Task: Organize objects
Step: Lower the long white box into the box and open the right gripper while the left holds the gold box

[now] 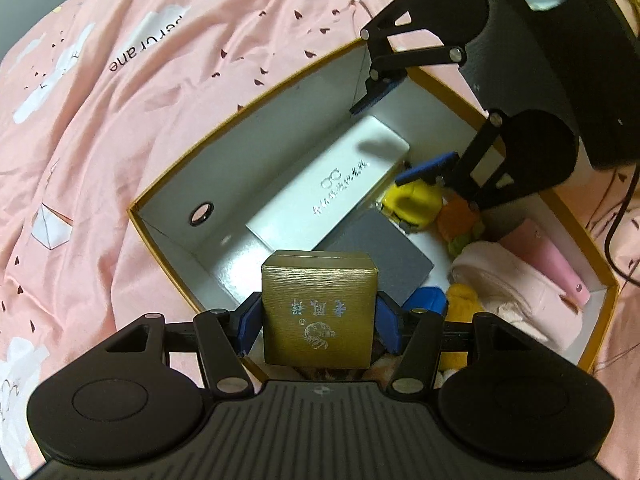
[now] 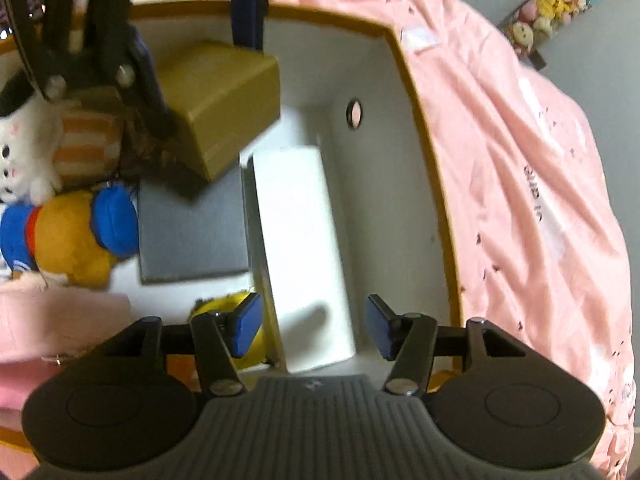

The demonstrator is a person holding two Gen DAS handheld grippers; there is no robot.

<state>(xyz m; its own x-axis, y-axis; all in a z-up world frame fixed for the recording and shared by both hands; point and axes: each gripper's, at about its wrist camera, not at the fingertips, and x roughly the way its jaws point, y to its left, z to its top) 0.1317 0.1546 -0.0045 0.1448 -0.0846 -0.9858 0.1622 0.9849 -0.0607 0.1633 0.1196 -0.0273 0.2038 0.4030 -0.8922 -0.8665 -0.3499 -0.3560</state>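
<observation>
Left tool (image 1: 318, 320) clamps the gold rectangular cardboard box (image 1: 318, 308) above the orange-rimmed storage box (image 1: 240, 108); right tool (image 2: 314, 326) gapes empty. Next, probably lowering it inside.

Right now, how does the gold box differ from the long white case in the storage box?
The gold box is short, squarish and brushed gold; the long white case is slender and glossy white. The gold box is clamped in the left gripper above the storage box, while the white case lies flat on its floor beside a grey pad, under the open right gripper. Both carry pale printed characters.
</observation>
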